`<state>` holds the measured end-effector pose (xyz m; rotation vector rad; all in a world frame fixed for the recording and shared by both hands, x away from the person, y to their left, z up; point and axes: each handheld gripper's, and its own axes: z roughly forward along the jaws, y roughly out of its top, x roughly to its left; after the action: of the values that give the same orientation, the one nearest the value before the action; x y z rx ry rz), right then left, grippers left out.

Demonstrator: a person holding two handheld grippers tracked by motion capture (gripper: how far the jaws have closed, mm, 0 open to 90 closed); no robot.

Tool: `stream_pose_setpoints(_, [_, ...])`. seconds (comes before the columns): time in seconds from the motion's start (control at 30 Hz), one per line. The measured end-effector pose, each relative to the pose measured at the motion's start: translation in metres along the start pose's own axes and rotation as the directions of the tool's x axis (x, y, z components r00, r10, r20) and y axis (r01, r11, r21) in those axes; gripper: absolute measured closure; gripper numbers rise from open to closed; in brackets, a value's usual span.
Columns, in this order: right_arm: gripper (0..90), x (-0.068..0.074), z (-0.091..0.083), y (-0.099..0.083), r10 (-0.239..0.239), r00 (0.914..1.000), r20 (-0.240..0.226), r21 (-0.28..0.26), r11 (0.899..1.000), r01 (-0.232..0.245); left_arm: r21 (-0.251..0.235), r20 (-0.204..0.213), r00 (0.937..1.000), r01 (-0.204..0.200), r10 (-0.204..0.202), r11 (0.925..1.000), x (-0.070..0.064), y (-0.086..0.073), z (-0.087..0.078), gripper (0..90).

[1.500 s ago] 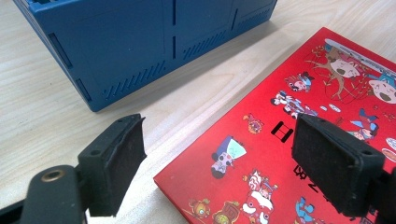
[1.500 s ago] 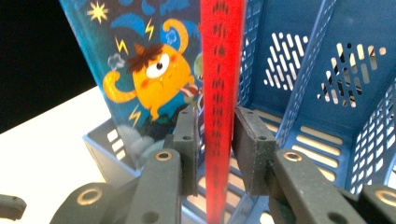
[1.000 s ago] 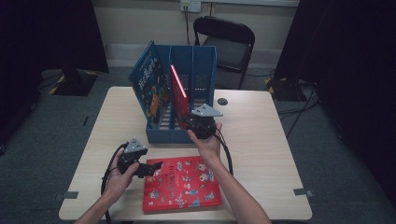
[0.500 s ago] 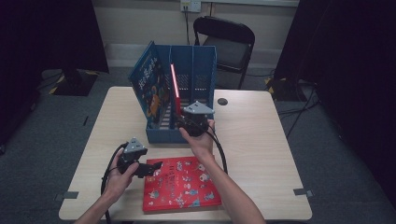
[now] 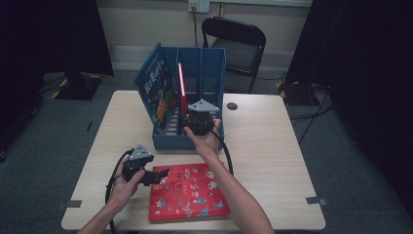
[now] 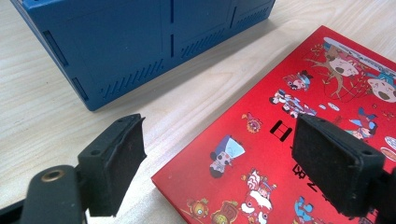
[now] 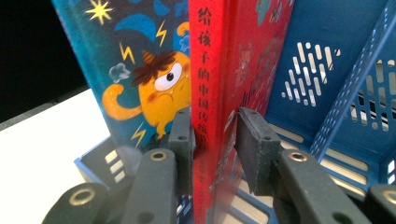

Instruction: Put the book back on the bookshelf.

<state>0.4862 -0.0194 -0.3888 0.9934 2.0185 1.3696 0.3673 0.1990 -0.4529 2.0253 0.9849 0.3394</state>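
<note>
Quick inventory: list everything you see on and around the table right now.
File rack: 1, blue, table centre.
Blue book: 1, leaning in the rack's left side.
Thin red book: 1, upright in the rack, between the right gripper's fingers.
Red picture book: 1, flat at the near table edge.
Round disc: 1, dark, on the table right of the rack.
Table: 1, light wood.
Folding chair: 1, black, behind the table.
Left gripper: open, over the flat book's corner.
Right gripper: around the thin book's spine.
</note>
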Motion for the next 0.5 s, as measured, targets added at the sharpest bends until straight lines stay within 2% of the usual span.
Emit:
stream_pose_setpoints(0.33, [68.2, -0.002, 0.016, 0.010, 0.012, 0.9998, 0.013, 0.014, 1.000, -0.012, 0.006, 0.001, 1.0000, -0.002, 0.002, 1.0000, 0.000, 0.000, 0.000, 16.9])
stream_pose_setpoints(0.5, [67.5, -0.003, 0.024, 0.012, 0.002, 1.0000, 0.008, 0.023, 1.000, -0.002, -0.002, 0.001, 1.0000, 0.004, -0.004, 1.0000, 0.000, 0.000, 0.000, 16.6])
